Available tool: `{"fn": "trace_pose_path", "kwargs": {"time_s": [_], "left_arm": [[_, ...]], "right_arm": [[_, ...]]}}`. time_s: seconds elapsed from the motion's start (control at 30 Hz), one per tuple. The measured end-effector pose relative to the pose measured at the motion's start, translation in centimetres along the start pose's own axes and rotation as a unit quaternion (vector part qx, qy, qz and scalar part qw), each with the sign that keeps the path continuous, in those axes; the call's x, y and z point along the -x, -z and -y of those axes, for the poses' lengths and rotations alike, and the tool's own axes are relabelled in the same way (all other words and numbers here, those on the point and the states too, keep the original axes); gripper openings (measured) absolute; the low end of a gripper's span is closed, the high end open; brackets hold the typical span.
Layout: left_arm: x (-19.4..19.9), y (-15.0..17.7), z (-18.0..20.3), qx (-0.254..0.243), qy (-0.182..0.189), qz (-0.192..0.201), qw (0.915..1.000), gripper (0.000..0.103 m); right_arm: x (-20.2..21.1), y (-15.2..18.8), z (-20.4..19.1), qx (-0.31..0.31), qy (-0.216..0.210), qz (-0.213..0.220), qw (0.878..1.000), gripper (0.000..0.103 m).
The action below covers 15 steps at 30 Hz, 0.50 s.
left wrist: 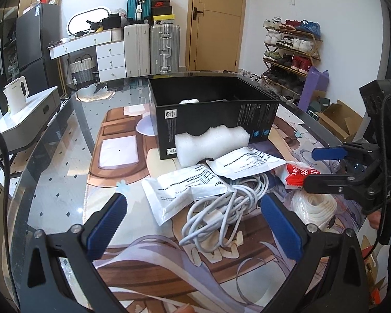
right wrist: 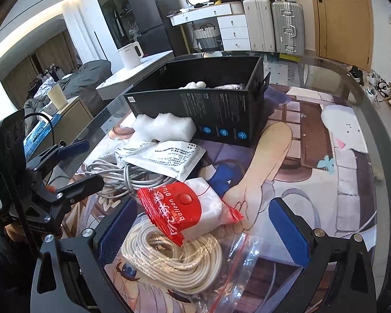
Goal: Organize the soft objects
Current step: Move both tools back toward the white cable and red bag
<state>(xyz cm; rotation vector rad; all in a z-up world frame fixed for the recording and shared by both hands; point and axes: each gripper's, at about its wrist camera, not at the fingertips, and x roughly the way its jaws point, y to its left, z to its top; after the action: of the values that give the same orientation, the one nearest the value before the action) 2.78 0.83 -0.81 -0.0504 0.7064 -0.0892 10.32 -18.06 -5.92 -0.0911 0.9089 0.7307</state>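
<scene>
Right gripper (right wrist: pixel 198 232) gapes wide, empty, over the red glue packet (right wrist: pixel 187 208) and bagged cream cord (right wrist: pixel 174 255); left gripper (left wrist: pixel 193 224), equally open, faces the white cable (left wrist: pixel 221 214). Loose loops could snag short of the black box (left wrist: pixel 211 114)

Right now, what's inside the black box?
In the black box two white soft items show over the rim: a lumpy white piece and a pale bundle beside it. The box walls hide the floor and anything lower.
</scene>
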Motion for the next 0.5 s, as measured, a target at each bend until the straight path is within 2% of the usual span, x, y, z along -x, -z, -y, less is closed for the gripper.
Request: {"fn": "trace_pose_path", "kwargs": {"time_s": [0.3,0.5], "left_arm": [[0.2,0.2,0.2,0.002,0.006,-0.002,1.0000,0.103],[0.3,0.4,0.5,-0.001,0.010,-0.003,0.9999,0.103]], "right_arm": [[-1.1,0.0,-0.4,-0.012,-0.010,-0.007,1.000,0.099],[-1.4,0.1,-0.7,-0.009,-0.012,-0.013,1.000,0.087]]}}
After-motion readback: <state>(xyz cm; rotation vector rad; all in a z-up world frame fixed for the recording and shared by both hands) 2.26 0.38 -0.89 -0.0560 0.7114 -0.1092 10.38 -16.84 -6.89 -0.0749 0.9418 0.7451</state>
